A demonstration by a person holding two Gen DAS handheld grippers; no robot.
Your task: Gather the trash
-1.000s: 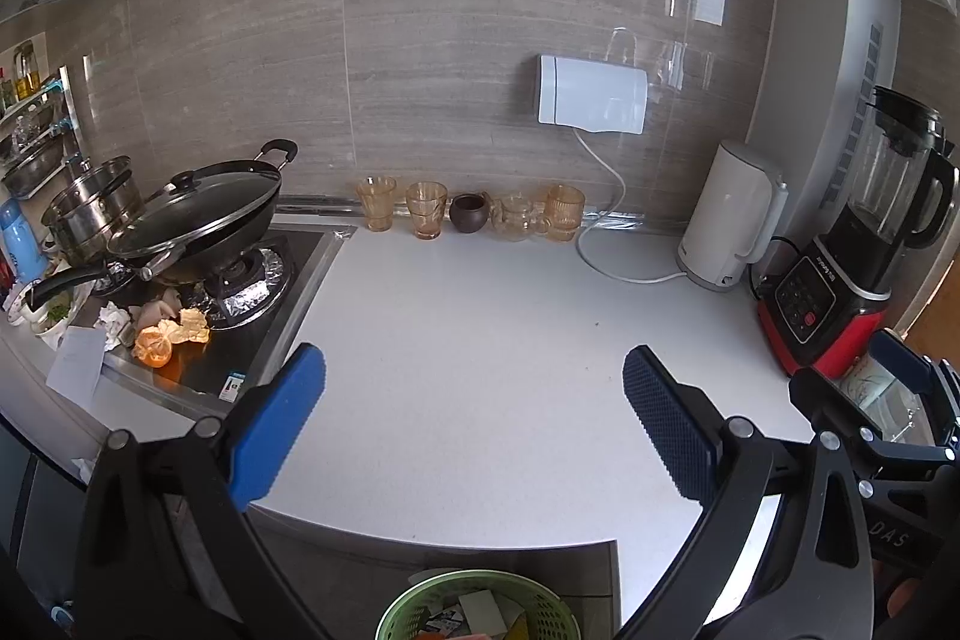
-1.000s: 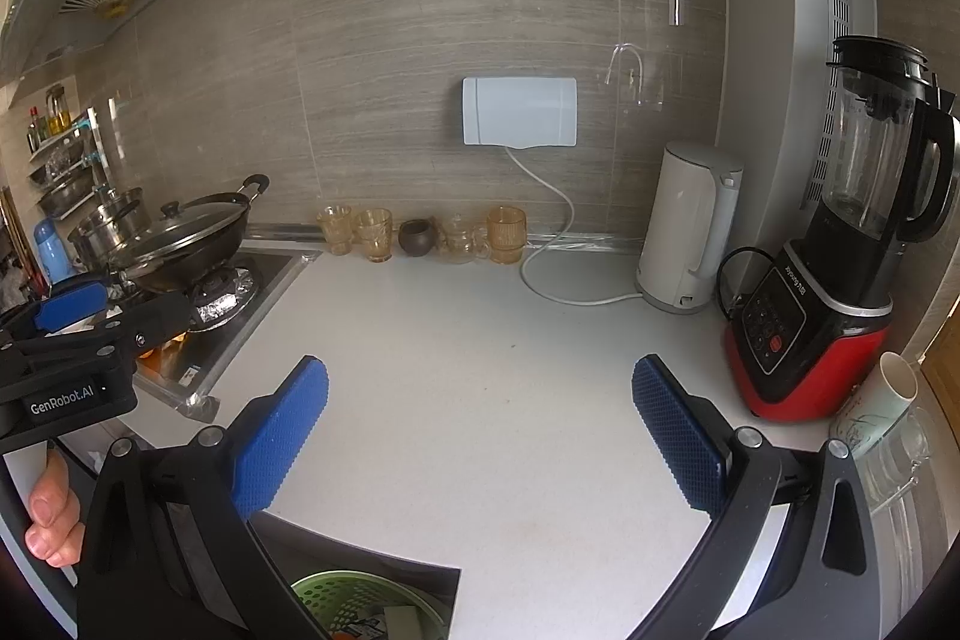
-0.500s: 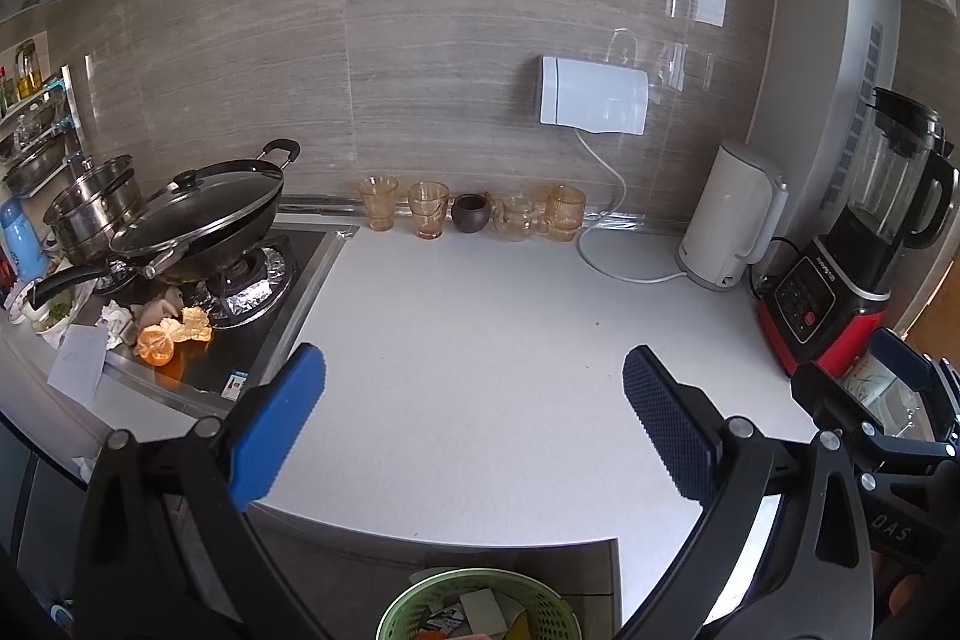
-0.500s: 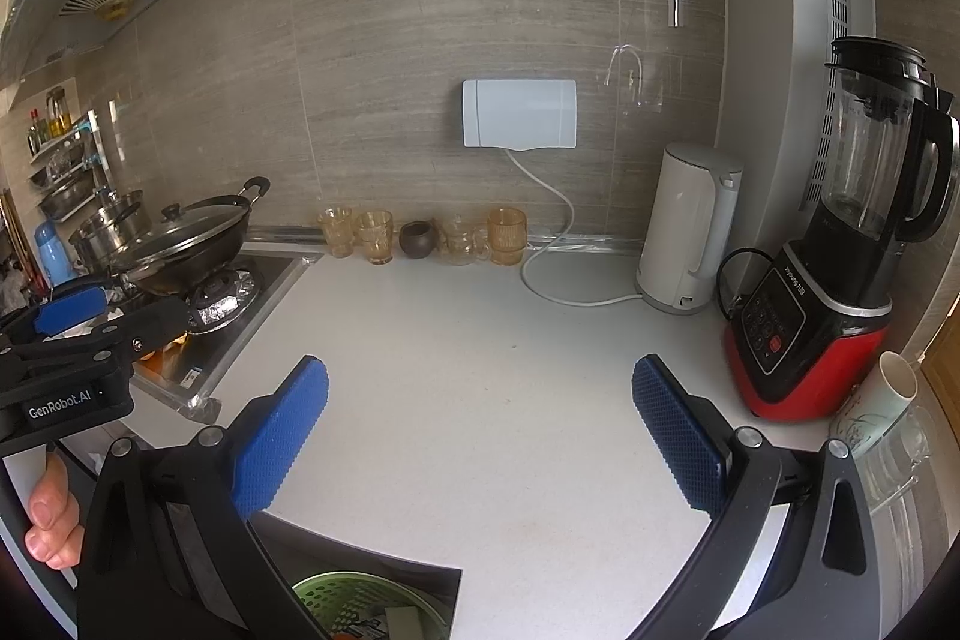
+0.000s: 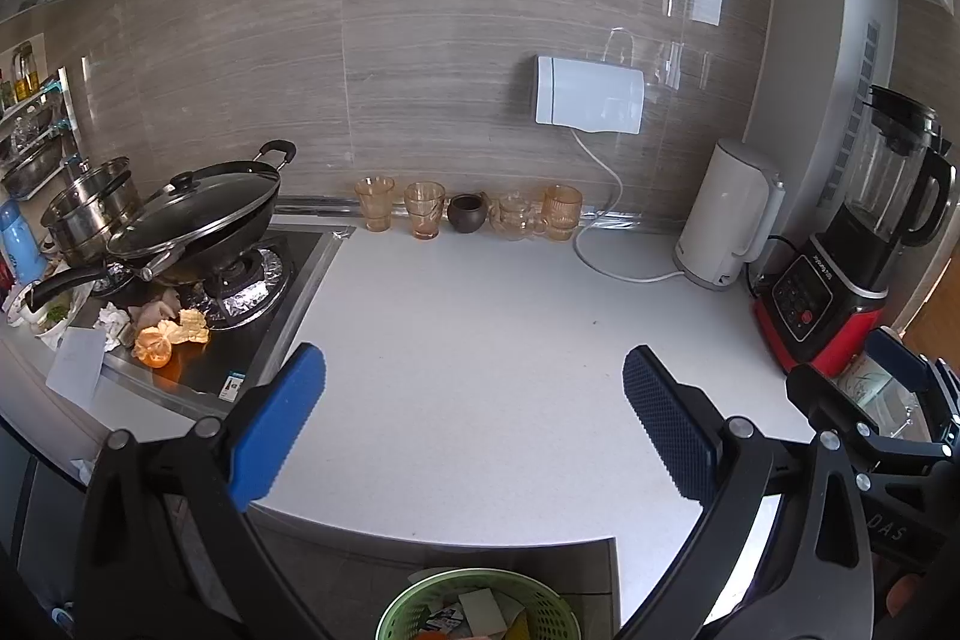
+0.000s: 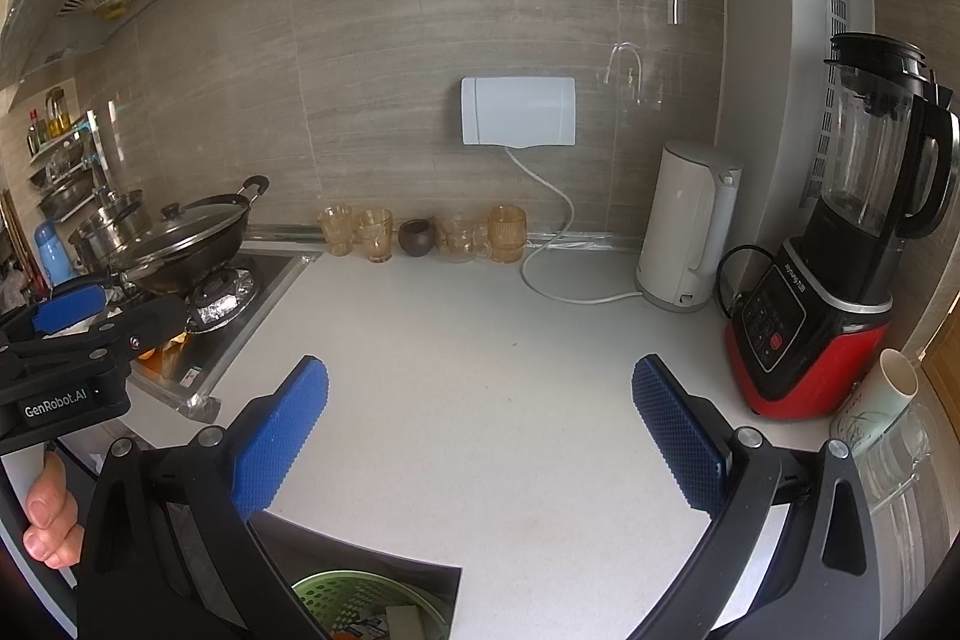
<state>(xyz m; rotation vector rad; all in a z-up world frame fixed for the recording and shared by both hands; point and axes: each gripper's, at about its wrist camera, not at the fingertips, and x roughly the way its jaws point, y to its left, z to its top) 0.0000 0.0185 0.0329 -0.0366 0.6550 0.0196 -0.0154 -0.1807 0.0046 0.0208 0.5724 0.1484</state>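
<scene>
Left gripper (image 5: 474,424): blue pads held wide apart, nothing gripped, readied above the counter.
Right gripper (image 6: 480,430): likewise spread and unloaded.
Trash: orange peel and crumpled scraps (image 5: 159,334) left on the stove's front edge.
Green perforated plastic bin (image 5: 480,607): kept below the counter edge, for drops.

Matt white counter (image 5: 480,340), glossy stone-look wall tiles (image 5: 450,70), perforated green plastic bin (image 5: 477,607) — paper inside

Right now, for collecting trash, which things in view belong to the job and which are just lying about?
Part of the job:
orange peel and crumpled scraps on the stove's front edge
green bin below the counter
left gripper, jaws open
right gripper, jaws open

Lying about:
wok
kettle
blender
row of glasses
</scene>
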